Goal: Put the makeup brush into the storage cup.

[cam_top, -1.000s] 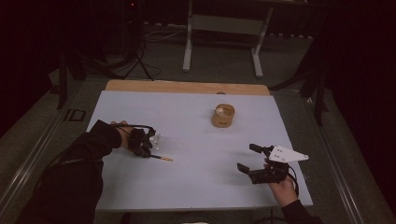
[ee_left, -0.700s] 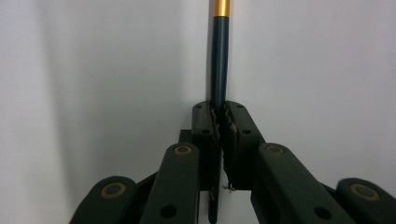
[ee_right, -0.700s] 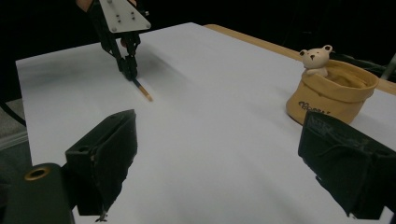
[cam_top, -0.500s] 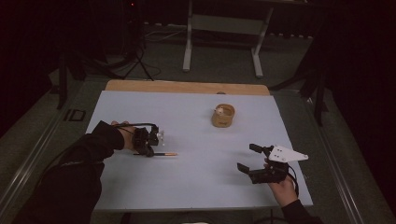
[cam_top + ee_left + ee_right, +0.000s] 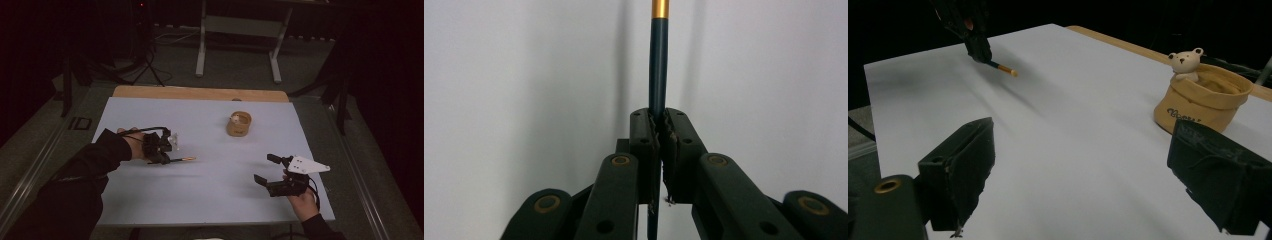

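The left gripper (image 5: 167,152) clenches a slim dark-blue, gold-tipped pencil (image 5: 658,65) left of the tan fabric bear pouch (image 5: 239,124), its long axis pointing rightward. The right gripper (image 5: 270,170), fingers released, waits nearer the desk's (image 5: 215,200) front edge.

Matt white table top (image 5: 210,200), tan cloth pouch (image 5: 1205,102), glossy dark pen (image 5: 657,65).

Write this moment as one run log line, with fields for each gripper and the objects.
left gripper: shut on pen | right gripper: open, holds nothing | pouch: upright on table, apart from both grippers
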A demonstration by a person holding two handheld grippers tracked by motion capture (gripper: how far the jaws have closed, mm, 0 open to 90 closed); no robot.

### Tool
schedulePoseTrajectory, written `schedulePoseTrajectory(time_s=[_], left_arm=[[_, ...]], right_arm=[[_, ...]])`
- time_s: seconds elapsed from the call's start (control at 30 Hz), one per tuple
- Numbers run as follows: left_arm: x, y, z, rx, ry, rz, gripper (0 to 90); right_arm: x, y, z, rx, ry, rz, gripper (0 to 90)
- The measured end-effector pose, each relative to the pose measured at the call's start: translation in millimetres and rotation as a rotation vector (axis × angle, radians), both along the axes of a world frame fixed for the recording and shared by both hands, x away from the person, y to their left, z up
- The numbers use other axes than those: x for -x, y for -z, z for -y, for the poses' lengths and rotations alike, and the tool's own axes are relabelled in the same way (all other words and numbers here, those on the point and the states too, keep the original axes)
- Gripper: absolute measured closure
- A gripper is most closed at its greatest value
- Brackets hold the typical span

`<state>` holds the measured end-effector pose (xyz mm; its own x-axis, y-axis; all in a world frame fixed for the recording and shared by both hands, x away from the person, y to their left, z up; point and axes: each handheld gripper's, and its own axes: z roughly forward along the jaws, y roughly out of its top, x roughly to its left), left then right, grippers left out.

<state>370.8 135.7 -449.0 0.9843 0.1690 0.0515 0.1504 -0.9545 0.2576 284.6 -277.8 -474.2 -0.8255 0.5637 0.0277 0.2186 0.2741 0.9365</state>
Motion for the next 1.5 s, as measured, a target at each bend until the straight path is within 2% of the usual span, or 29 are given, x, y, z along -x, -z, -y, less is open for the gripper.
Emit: schedulePoseTrajectory(time_s=[0.03, 0.1, 0.13, 0.2, 0.3, 0.33, 0.4, 0.43, 0.47, 0.57, 0.6, 0.63, 0.67, 0.7, 0.73, 0.77, 0.83, 0.87, 0.97, 1.0, 1.03, 1.07, 1.23, 1.27, 1.3, 1.33, 1.37, 1.5], left_arm=[[0.7, -2.6, 0.6, 0.018, -0.009, 0.009, 84.5], [2.2, -7.8, 2.4, 0.058, -0.037, -0.005, 84.5], [2.9, -10.5, 3.8, 0.068, -0.047, 0.015, 84.5], [4.8, -13.3, 6.1, 0.092, -0.054, 0.024, 84.5], [6.0, -14.3, 8.4, 0.099, -0.058, 0.031, 84.5], [6.6, -15.3, 10.0, 0.119, -0.073, 0.016, 84.5], [7.8, -16.6, 10.7, 0.148, -0.076, 0.013, 84.5], [7.9, -17.5, 11.1, 0.164, -0.086, -0.013, 84.5], [9.0, -17.9, 11.4, 0.172, -0.084, 0.0, 84.5], [11.5, -19.9, 12.5, 0.238, -0.108, -0.026, 84.5], [11.7, -20.4, 12.6, 0.253, -0.115, -0.049, 84.5], [13.3, -20.8, 13.4, 0.276, -0.13, -0.04, 84.5], [13.7, -20.8, 14.0, 0.292, -0.144, -0.05, 84.5], [14.7, -20.6, 14.8, 0.307, -0.147, -0.064, 84.5], [16.0, -20.3, 15.7, 0.317, -0.16, -0.053, 84.5], [16.3, -19.7, 16.2, 0.328, -0.169, -0.063, 84.5], [19.1, -17.8, 18.1, 0.35, -0.176, -0.058, 84.5], [19.7, -16.7, 19.1, 0.356, -0.182, -0.074, 84.4], [21.7, -14.1, 21.2, 0.382, -0.21, -0.072, 84.5], [22.3, -13.9, 21.6, 0.388, -0.224, -0.059, 84.5], [22.1, -13.7, 21.5, 0.405, -0.239, -0.07, 84.5], [23.1, -13.7, 21.4, 0.429, -0.255, -0.052, 84.5], [24.7, -16.8, 21.3, 0.503, -0.339, -0.039, 84.5], [25.3, -16.9, 21.5, 0.515, -0.348, -0.051, 84.5], [26.5, -16.9, 21.9, 0.519, -0.347, -0.05, 84.5], [28.9, -16.6, 22.6, 0.524, -0.347, -0.032, 84.5], [30.1, -16.0, 23.1, 0.539, -0.351, -0.051, 84.5], [35.9, -13.7, 24.4, 0.587, -0.376, -0.048, 84.5]], right_arm=[[0.0, -0.1, 0.0, 0.001, 0.001, 0.001, 11.9], [0.2, -0.1, -0.1, 0.001, 0.0, 0.001, 11.9], [0.2, -0.1, -0.2, 0.002, 0.0, 0.001, 11.9], [0.2, -0.2, -0.4, 0.0, -0.001, 0.001, 11.9], [0.0, -0.1, -0.5, 0.001, -0.002, 0.002, 11.9], [0.2, -0.3, -0.6, 0.0, 0.0, 0.001, 11.9], [0.3, -0.4, -0.6, 0.002, 0.001, 0.003, 11.9], [0.4, -0.4, -0.5, 0.001, 0.0, 0.004, 11.9], [0.4, -0.5, -0.5, 0.001, 0.0, 0.004, 11.9], [0.3, -0.5, -0.5, -0.001, -0.002, 0.004, 11.9], [0.5, -0.6, -0.7, 0.001, -0.001, 0.004, 11.9], [0.4, -0.6, -0.7, 0.001, -0.001, 0.006, 11.9], [0.4, -0.7, -0.8, -0.001, -0.002, 0.008, 11.9], [0.5, -0.8, -0.8, 0.0, -0.002, 0.009, 11.9], [0.5, -0.8, -1.0, 0.001, 0.0, 0.009, 11.9], [0.5, -0.7, -1.1, 0.0, -0.001, 0.007, 11.9], [0.5, -0.6, -1.3, 0.003, 0.0, 0.007, 11.9], [0.5, -0.6, -1.3, 0.003, -0.001, 0.007, 11.9], [0.4, -0.5, -1.3, 0.003, 0.001, 0.007, 11.9], [0.2, -0.5, -1.3, 0.0, -0.001, 0.007, 11.9], [0.3, -0.6, -1.3, 0.003, -0.001, 0.008, 11.9], [0.7, -1.0, -1.6, 0.01, -0.003, 0.016, 11.9], [1.4, -1.0, -3.1, 0.015, -0.007, 0.022, 12.0], [1.2, -0.7, -3.2, 0.017, -0.006, 0.019, 12.0], [1.1, -0.7, -2.9, 0.016, -0.005, 0.016, 12.0], [1.1, -0.8, -2.6, 0.013, -0.004, 0.016, 12.0], [1.0, -1.1, -2.2, 0.011, -0.005, 0.018, 12.0], [1.1, -1.3, -2.3, 0.013, -0.007, 0.019, 11.9]])
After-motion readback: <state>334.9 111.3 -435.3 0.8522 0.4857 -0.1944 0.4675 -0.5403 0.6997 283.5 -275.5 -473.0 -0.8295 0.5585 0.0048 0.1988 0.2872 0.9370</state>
